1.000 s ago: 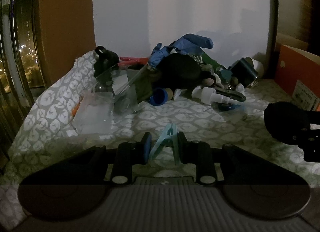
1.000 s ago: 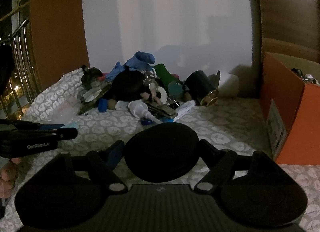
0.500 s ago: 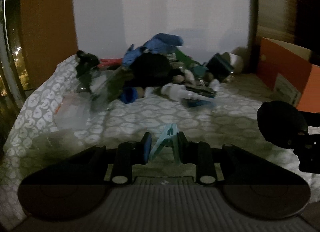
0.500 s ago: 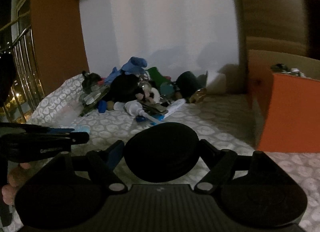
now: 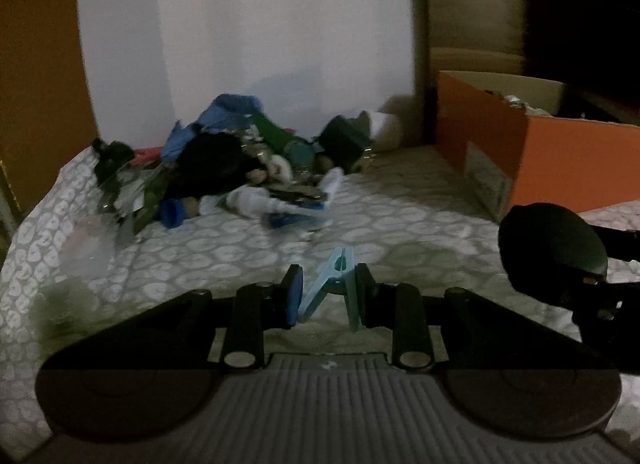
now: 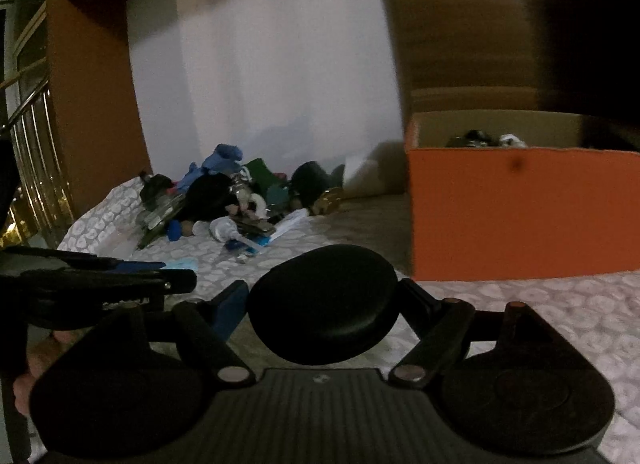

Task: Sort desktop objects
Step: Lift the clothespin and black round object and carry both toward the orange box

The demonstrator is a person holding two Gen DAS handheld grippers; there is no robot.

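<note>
My left gripper (image 5: 326, 298) is shut on a light blue clothespin (image 5: 334, 284) and holds it above the patterned cloth. My right gripper (image 6: 322, 304) is shut on a round black disc-shaped object (image 6: 324, 304); it also shows at the right of the left wrist view (image 5: 552, 248). A pile of mixed objects (image 5: 248, 167) lies at the back by the white wall: a blue glove (image 5: 228, 111), a black round thing, a white pump bottle (image 5: 256, 199), a blue cap. The pile also shows in the right wrist view (image 6: 240, 199).
An open orange cardboard box (image 5: 532, 155) with several items inside stands at the right; it fills the right of the right wrist view (image 6: 520, 207). The left gripper shows at the left edge there (image 6: 100, 280). A clear plastic piece (image 5: 88, 248) lies at the left.
Both grippers have swung to the right with their loads. The pile has shifted left and farther away, and the orange box has come closer and larger in both views.
</note>
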